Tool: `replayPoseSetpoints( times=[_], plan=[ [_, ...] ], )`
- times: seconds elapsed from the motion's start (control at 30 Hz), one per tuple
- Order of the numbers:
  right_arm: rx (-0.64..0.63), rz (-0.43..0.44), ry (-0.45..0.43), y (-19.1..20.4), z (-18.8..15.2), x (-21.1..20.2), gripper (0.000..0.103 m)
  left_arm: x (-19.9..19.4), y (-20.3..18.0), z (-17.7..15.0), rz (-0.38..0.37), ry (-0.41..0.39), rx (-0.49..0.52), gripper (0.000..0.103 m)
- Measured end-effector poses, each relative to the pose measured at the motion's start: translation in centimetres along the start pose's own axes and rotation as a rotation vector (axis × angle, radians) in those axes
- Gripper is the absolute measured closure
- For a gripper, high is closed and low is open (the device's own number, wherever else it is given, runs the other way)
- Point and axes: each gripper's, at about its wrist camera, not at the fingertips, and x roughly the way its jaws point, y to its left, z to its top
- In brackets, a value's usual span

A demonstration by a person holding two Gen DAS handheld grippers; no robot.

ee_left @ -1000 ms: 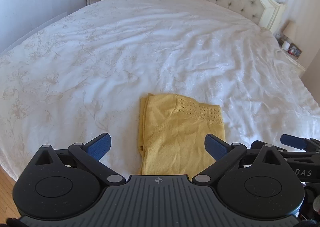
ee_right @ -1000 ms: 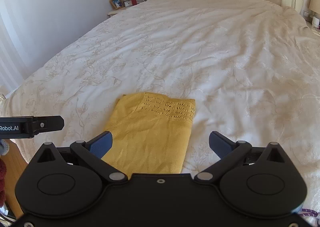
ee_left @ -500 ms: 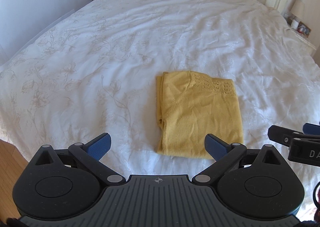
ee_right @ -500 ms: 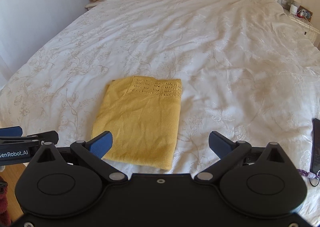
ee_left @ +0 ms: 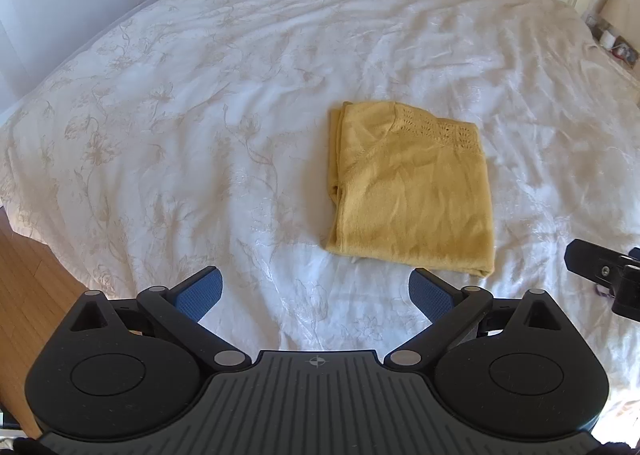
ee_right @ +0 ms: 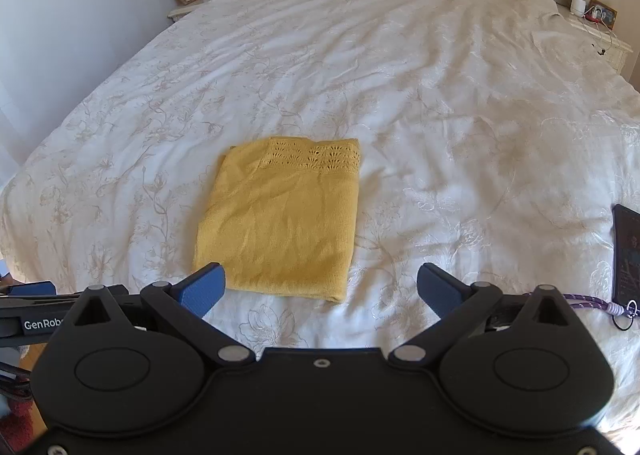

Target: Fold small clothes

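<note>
Yellow knit top (ee_left: 412,191) lies folded into a neat rectangle on the white bedspread (ee_left: 200,103), near the foot of the bed, its lacy band on the far edge. From left to right: the left gripper (ee_left: 316,297) hovers above the bedspread with its blue fingers spread wide, holding nothing — the top sits just ahead and to its right. The right gripper (ee_right: 320,287) is likewise wide open and empty, the top just beyond its left finger. A phone (ee_right: 626,255) lies at the far right.
</note>
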Motion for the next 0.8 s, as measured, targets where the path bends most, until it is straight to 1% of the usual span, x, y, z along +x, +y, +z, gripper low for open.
replayPoseSetpoints(
  times=[0.33,0.8],
  plan=[
    [0.043,-0.004,-0.014,-0.9,-1.6,-1.7,0.001,-0.9,-0.8,-1.5,-0.024,0.002,0.03,0.002],
    [0.056,0.006,-0.035,-0.6,-2.5,-2.9,0.001,-1.7,-0.8,-2.3,-0.034,-0.006,0.047,0.002]
  ],
)
